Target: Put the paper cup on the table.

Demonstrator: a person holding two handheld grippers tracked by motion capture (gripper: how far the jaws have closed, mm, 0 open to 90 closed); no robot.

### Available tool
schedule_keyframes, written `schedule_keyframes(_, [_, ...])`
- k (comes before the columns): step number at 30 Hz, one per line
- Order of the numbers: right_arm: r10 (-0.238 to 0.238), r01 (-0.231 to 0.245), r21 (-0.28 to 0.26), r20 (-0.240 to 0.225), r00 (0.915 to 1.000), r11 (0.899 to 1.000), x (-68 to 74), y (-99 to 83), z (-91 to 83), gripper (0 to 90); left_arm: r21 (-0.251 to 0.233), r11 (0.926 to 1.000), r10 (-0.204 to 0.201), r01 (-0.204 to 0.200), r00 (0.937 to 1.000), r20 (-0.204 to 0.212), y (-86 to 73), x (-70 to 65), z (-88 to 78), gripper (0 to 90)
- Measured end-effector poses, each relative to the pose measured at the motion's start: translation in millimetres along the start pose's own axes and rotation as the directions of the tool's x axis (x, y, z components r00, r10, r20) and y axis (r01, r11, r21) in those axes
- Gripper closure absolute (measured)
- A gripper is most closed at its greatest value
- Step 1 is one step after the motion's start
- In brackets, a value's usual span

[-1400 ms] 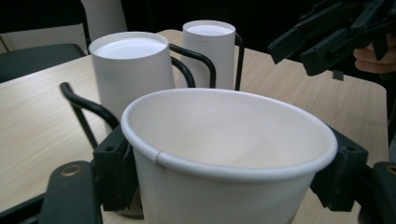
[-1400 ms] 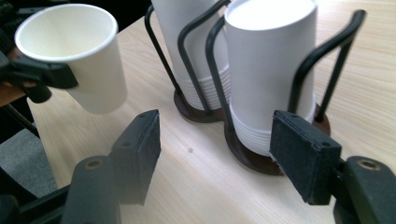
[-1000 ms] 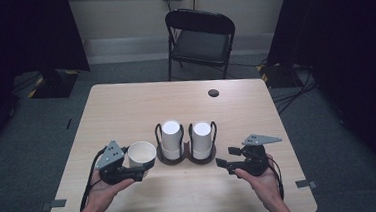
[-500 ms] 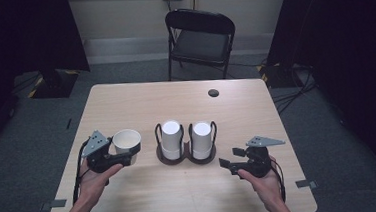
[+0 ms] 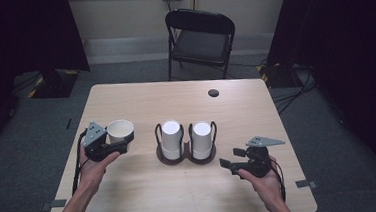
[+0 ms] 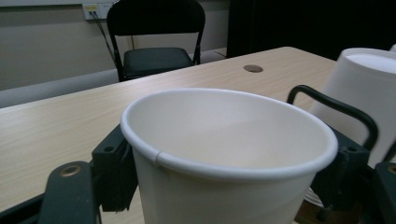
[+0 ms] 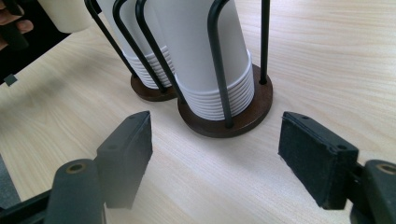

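My left gripper (image 5: 119, 142) is shut on an upright white paper cup (image 5: 120, 129), mouth up, left of the cup holder. In the left gripper view the cup (image 6: 224, 154) sits between the black pads (image 6: 114, 168), pressed on both sides. A black wire holder (image 5: 187, 158) on brown round bases carries two stacks of upside-down white cups (image 5: 170, 136) at the table's middle. My right gripper (image 5: 228, 159) rests near the front right, open, pointing at the holder. In the right gripper view its fingers (image 7: 128, 149) stand wide apart before the nearer stack (image 7: 205, 56), with nothing between them.
A black folding chair (image 5: 201, 35) stands beyond the far edge of the wooden table (image 5: 147, 199). A dark round cable hole (image 5: 213, 92) lies at the back right of the tabletop. Dark curtains flank the room on both sides.
My left gripper has carried the cup leftward, away from the holder, and a little farther back. The right gripper has barely moved.
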State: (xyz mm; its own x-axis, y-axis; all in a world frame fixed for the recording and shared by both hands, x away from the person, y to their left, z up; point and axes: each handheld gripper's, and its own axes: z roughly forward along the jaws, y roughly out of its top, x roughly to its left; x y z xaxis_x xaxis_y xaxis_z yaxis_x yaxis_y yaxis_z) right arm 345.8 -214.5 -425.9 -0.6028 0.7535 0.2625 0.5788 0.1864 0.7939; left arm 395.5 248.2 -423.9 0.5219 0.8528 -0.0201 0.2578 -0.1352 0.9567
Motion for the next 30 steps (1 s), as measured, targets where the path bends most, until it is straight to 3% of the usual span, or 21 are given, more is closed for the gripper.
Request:
schedule_keyframes(6, [0.001,-0.001,0.006,0.000,1.0000,1.000,-0.3,-0.6,1.4,25.8,0.011,0.9996,-0.026,0.026,0.9997,0.002,3.4,5.7,15.6,23.0])
schedule_keyframes(16, [0.002,-0.003,0.008,0.006,1.0000,1.000,-2.2,-1.0,1.2,26.1,0.011,0.9998,-0.014,0.014,0.9998,0.011,8.3,8.3,38.8,22.9])
schedule_keyframes(30, [0.002,-0.002,0.012,0.003,1.0000,1.000,-2.7,-2.1,1.7,26.6,0.090,0.9945,-0.056,0.053,0.9981,0.024,-14.3,18.4,71.4,21.9])
